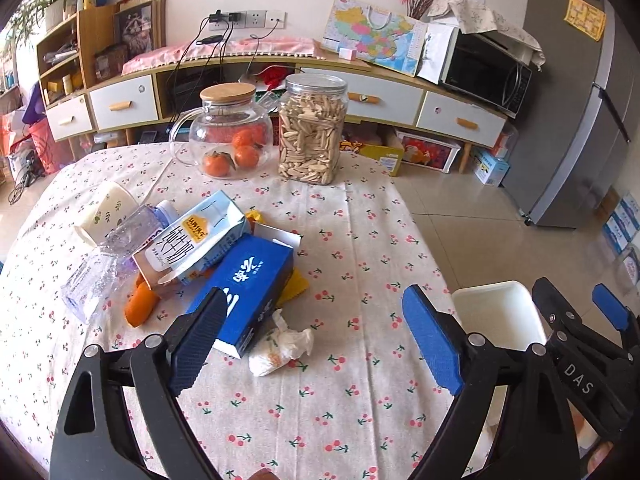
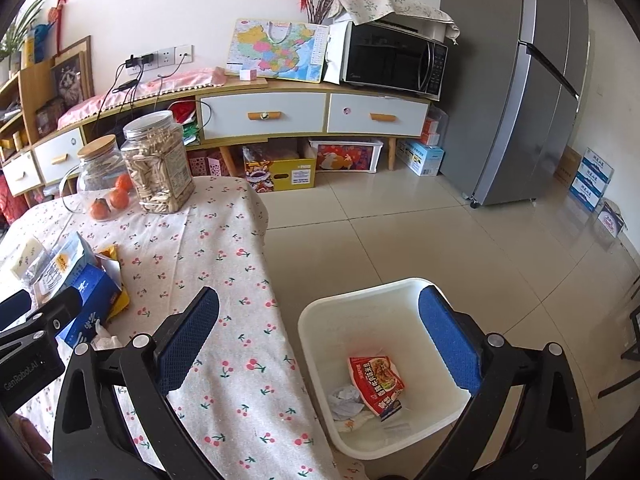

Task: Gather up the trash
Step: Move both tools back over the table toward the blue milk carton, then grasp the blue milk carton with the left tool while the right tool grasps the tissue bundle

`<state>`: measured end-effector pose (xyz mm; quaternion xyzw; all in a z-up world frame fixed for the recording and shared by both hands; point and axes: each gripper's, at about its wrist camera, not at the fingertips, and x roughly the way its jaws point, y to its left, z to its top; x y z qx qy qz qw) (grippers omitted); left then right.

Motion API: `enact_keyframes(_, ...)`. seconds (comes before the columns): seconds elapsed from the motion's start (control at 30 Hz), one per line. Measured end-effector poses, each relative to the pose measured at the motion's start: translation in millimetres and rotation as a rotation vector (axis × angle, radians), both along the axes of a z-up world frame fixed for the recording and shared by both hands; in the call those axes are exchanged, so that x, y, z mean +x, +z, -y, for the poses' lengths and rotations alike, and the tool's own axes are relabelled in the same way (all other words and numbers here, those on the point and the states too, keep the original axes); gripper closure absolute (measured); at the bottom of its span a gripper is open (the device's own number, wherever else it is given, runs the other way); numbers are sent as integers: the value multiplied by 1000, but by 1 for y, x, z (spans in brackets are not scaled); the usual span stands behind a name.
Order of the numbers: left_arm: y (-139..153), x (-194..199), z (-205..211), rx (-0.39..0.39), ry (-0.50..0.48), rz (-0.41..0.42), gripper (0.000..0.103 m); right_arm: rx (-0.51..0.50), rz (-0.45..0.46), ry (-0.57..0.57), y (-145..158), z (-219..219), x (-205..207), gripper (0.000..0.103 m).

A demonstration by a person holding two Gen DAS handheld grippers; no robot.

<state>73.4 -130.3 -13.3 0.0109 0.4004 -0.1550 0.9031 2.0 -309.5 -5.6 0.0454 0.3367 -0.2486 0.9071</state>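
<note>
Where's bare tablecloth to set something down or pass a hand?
Free: the near strip of cloth between the crumpled tissue and the table edge beside the white bin, plus the right side below the seed jar. Crowded: the left, where blue box, milk carton and plastic bottle overlap.

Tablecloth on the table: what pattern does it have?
The tablecloth is off-white with small red cherries on green stems; the left wrist view shows it best.

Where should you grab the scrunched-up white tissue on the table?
Probably pinch the crumpled tissue across its fat rounded end, coming straight down with the open left tool. It lies loose on the tablecloth, right by the blue box, so avoid the box side.
</note>
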Motion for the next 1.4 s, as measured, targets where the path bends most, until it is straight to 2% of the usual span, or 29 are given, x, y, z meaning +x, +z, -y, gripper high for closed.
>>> enact_keyframes(0.27, -17, 20, -34, 8, 56, -61, 16, 2, -18, 39, -4, -23, 19, 7)
enact_keyframes(0.4, -31, 35, -36, 24, 65, -107, 16, 12, -19, 59, -4, -32, 26, 7)
enact_keyframes(0.53, -45, 52, -36, 47, 51, -133, 16, 22, -36, 78, -8, -37, 33, 7)
enact_keyframes(0.67, -59, 65, -31, 42, 9, -196, 16, 34, -52, 85, -11, -38, 38, 7)
enact_keyframes(0.8, -66, 69, -23, 86, -6, -195, 16, 46, -68, 83, -14, -34, 40, 7)
enact_keyframes(0.83, -66, 69, -22, 85, -6, -192, 19, 54, -73, 82, -15, -33, 40, 7)
enact_keyframes(0.87, -66, 69, -21, 82, -8, -189, 30, 63, -78, 82, -15, -32, 41, 7)
enact_keyframes(0.93, -65, 68, -21, 84, -24, -191, 42, 82, -89, 81, -18, -30, 42, 7)
enact_keyframes(1.1, -53, 55, -29, 64, -49, -156, 46, 118, -112, 101, -23, -34, 46, 7)
enact_keyframes(1.3, -19, 35, -59, -7, -30, -76, 47, 107, -151, 166, -30, -59, 54, 7)
enact_keyframes(1.33, -14, 31, -65, -19, -19, -60, 64, 108, -156, 178, -32, -63, 55, 7)
enact_keyframes(1.37, -9, 28, -72, -22, -5, -53, 89, 111, -162, 191, -34, -69, 57, 7)
enact_keyframes(1.4, -5, 27, -80, -29, 18, -51, 88, 116, -170, 204, -36, -74, 59, 7)
